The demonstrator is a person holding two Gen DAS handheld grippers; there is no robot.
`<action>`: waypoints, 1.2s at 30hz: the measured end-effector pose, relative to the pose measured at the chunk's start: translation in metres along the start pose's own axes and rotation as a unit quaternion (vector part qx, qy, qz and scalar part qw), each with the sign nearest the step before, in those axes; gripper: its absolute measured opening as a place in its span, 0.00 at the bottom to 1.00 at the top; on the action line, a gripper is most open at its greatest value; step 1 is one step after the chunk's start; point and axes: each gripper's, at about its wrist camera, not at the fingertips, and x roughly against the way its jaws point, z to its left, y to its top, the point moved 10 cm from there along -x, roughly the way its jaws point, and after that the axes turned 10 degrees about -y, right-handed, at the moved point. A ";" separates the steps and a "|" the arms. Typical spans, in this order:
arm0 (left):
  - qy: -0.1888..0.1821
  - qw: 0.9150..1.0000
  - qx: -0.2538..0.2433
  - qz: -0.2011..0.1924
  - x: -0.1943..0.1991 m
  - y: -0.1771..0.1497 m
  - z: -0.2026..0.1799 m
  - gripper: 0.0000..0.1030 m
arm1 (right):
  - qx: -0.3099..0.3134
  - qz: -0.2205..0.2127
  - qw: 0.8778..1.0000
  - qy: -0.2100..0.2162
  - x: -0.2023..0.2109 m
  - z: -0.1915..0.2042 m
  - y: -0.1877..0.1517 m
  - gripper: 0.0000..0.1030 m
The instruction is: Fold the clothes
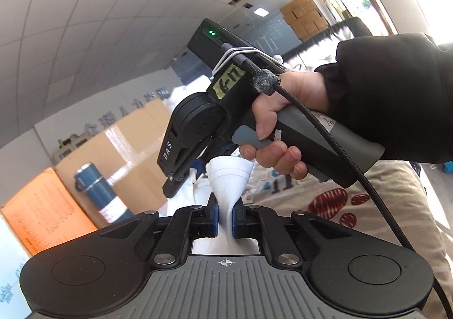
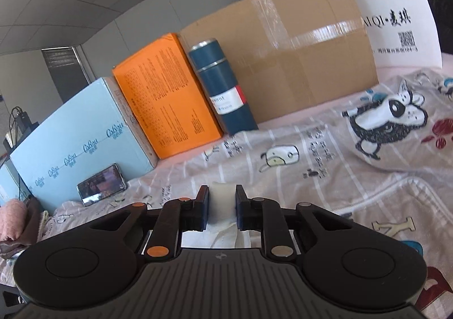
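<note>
Against the big brown cardboard box (image 1: 136, 149) as landmark, left wrist view: left tongs (image 1: 225, 217) are closed down to a narrow gap on a bunched fold of white fabric garment (image 1: 229, 177), which fans upward out of the blue pads. Right tongs (image 1: 181, 180) sit just beyond that fabric, right of the box, tilted downward; their tips are hidden behind the cloth, so grip not readable from this side. Person's right hand (image 1: 279, 126) wraps the grey handle, dark sleeve behind it, black braided cable (image 1: 334, 137) looping down. Blue cylindrical metal flask (image 1: 99, 191) stands in front of the box's left end; orange printed carton (image 1: 42, 211) left of that. Cartoon-print beige blanket (image 1: 368, 205) spreads right of the box.

Right wrist view: right tongs (image 2: 222, 208) pinched nearly closed on a wad of the same white fabric garment (image 2: 222, 200), cloth trailing down below the pads. Brown box (image 2: 283, 50) is at the back, flask (image 2: 220, 84) touching its left end, orange carton (image 2: 164, 92) left of the flask, pale blue carton (image 2: 79, 135) further left. Smartphone with lit screen (image 2: 102, 184) leans on the blue carton. White printed bag (image 2: 396, 19) stands right of the box. Blanket (image 2: 325, 163) covers the surface in front of the box.
</note>
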 end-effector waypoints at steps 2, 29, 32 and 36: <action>0.026 1.000 0.006 -0.013 0.021 0.002 0.015 0.07 | 0.012 -0.021 1.000 0.003 0.006 0.025 0.011 0.15; 0.197 0.934 0.252 0.162 0.243 -0.176 0.067 0.53 | 0.224 0.061 0.966 0.112 -0.082 0.387 -0.093 0.34; 0.217 0.918 0.292 0.158 0.265 -0.186 0.085 0.84 | 0.228 0.068 0.965 0.112 -0.087 0.398 -0.104 0.80; 0.186 0.900 0.372 0.133 0.278 -0.205 0.093 0.84 | 0.218 0.068 0.966 0.117 -0.085 0.393 -0.096 0.81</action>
